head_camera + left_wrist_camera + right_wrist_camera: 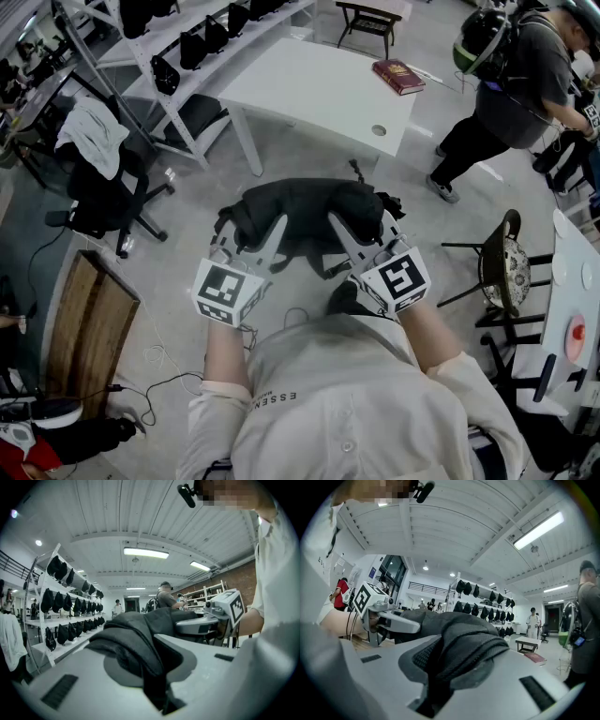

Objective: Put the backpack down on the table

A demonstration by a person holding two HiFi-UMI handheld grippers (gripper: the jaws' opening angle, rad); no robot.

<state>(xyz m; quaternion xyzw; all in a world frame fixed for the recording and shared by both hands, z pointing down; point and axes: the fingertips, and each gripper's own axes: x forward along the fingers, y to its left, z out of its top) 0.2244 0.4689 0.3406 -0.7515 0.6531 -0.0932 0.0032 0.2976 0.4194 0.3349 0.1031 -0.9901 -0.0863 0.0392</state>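
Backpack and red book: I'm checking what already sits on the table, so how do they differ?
The backpack is black, soft and bulky; the book is dark red, flat and thin. The backpack hangs over the floor, clamped by the left gripper and the right gripper; the book lies on the white table, untouched. Both are in front of the person.

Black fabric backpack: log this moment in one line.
black fabric backpack: airborne, short of white table | left hand-held gripper: shut on backpack | right hand-held gripper: shut on backpack
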